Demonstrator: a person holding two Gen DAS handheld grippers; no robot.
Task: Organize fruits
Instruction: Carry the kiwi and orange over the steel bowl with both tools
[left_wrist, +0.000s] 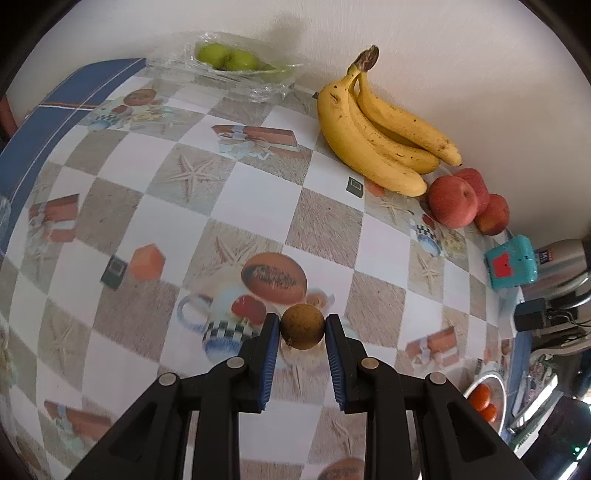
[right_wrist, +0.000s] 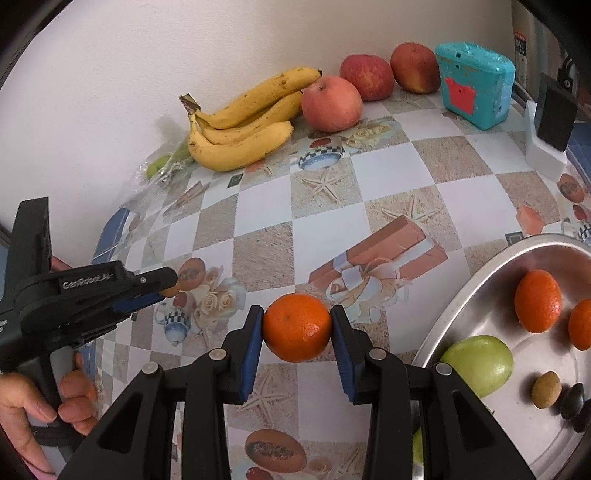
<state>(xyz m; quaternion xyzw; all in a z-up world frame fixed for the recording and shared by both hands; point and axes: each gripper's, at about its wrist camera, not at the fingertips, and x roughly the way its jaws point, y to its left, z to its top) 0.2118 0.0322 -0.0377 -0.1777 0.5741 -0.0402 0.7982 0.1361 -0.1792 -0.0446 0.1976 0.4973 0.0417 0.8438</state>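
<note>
My left gripper (left_wrist: 302, 329) was clamped on a small brown round fruit (left_wrist: 302, 331), both blue pads touching its sides, the fruit held just above the patterned tablecloth (left_wrist: 236, 206). In the right wrist view the same gripper came in from the left edge, my hand (right_wrist: 44, 402) wrapped round its handle, with only a sliver of the brown fruit showing at the tips.

Far left at the back, against the wall: green fruits (left_wrist: 229, 59) sat in a crumpled clear plastic bag (left_wrist: 258, 86). Next along the wall, a bunch of bananas (left_wrist: 373, 140) lay with the stem pointing up toward the wall. Just beside their tips were three red apples (left_wrist: 452, 201), touching one another. Right of the apples stood a teal box (left_wrist: 511, 263).

My right gripper (right_wrist: 297, 328) was closed on an orange (right_wrist: 297, 328), pads pressing on either side of it, held over the tablecloth near the rim of the metal tray (right_wrist: 461, 291).

Far right, the tray held two more oranges (right_wrist: 538, 301), a green fruit (right_wrist: 478, 363), another small brown fruit (right_wrist: 546, 390) and a dark item beside it that I could not identify.
</note>
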